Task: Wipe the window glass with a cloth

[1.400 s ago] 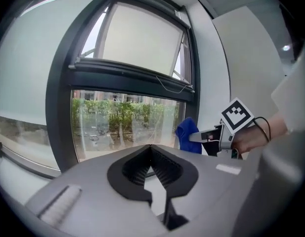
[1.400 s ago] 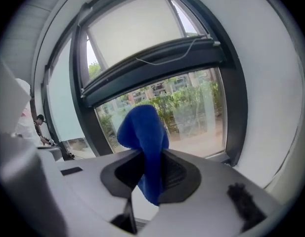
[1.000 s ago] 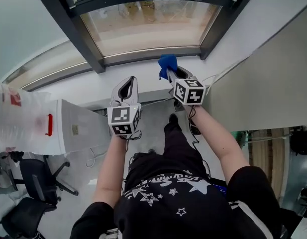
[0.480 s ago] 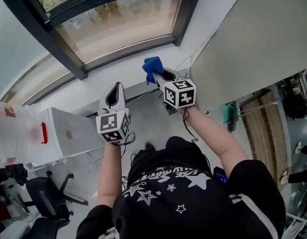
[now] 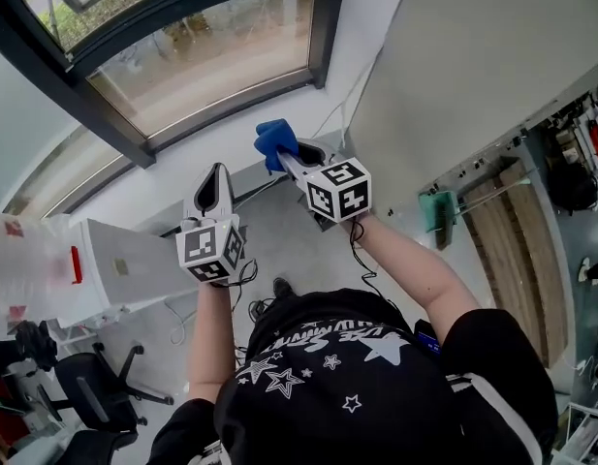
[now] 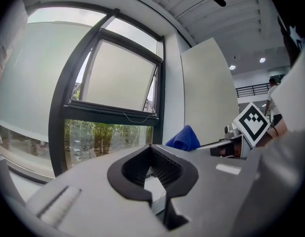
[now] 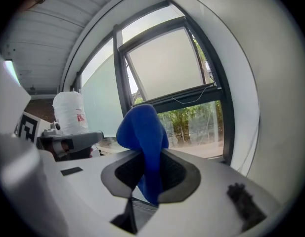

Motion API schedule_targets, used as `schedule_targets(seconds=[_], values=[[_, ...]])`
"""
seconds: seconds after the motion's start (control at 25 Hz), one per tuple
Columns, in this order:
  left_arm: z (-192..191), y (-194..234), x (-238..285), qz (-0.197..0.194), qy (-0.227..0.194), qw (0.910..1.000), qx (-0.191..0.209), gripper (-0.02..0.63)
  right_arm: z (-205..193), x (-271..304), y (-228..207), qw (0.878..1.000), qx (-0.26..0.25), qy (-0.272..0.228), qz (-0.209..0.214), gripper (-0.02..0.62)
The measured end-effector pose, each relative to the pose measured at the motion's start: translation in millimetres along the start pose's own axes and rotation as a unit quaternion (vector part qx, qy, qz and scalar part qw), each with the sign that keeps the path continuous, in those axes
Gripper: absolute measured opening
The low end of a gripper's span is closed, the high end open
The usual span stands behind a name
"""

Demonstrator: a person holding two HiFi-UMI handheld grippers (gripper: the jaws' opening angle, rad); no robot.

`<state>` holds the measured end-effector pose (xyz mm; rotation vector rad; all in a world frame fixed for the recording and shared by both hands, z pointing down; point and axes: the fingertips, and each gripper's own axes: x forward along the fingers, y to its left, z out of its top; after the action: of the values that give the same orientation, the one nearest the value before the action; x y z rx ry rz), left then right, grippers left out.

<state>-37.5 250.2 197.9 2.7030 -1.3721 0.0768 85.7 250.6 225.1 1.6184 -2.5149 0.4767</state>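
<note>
Both shift left in view: right gripper (image 5: 280,156) jaws pinch the soft, light blue cloth (image 5: 272,136) mid-bunch, short of the dark-framed window glass (image 5: 197,61); left gripper (image 5: 217,174) jaws closed, empty.

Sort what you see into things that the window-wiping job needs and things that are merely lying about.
For the job:
- cloth, clamped in the right gripper
- window glass

Lying about:
- white cabinet
- chair
- left gripper, shut and empty
</note>
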Motion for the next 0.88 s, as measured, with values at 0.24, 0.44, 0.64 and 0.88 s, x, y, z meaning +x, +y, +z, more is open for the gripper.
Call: schedule_targets(seconds=[0.24, 0.44, 0.64, 0.88], values=[[4.5, -40.0, -11.1, 0.014, -0.005, 0.9999, 0.002, 0.009, -2.5, -46.8, -8.9, 1.0, -0.003, -0.009, 0.021, 0.077], [3.9, -58.8, -31.6, 0.015, -0.002, 0.9998, 0.01, 0.009, -3.3, -71.2, -7.5, 1.0, 0.002, -0.018, 0.022, 0.077], [11.1, -63.0, -47.3, 0.036, -0.014, 0.9992, 0.01, 0.009, -7.5, -86.0, -5.2, 0.999, 0.007, -0.017, 0.027, 0.077], [13.4, -75.8, -54.4, 0.039, -0.02, 0.999, 0.012, 0.009, -2.6, -99.9, -1.1, 0.999, -0.006, -0.018, 0.038, 0.077]])
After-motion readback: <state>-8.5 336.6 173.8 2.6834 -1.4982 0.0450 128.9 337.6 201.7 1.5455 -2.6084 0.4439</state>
